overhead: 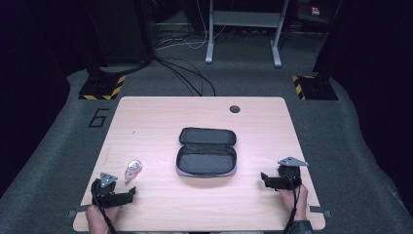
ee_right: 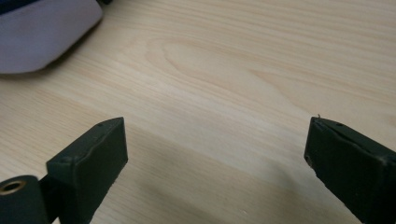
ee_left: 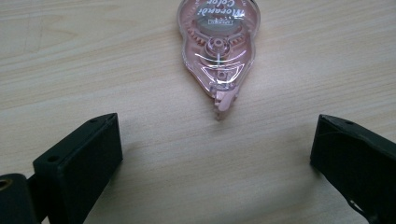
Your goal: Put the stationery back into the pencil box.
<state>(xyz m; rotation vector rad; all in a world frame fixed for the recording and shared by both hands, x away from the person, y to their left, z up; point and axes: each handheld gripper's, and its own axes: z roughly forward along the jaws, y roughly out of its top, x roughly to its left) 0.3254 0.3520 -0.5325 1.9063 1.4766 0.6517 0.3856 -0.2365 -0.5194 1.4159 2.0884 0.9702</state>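
Pale wood-grain counter (overhead: 146, 117) carries an unzipped dark grey fabric pencil case (overhead: 206, 151) at centre, nothing visible inside. Near left lies a pink translucent plastic correction-tape dispenser (ee_left: 216, 49), just ahead of the left tool (ee_left: 212, 154), jaws wide apart, empty. The right tool (ee_right: 217, 154), near right, likewise gapes empty. Likely next: close on the dispenser.

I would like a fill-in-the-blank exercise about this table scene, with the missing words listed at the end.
1. The pencil case in the middle of the table lies ____, its inside showing.
2. The pink correction tape dispenser lies just ahead of the ____ gripper.
3. The jaws of the right gripper stand ____, with only bare wood between them.
4. The tape dispenser's body is see-through and ____ in colour.

Missing words: open; left; open; pink
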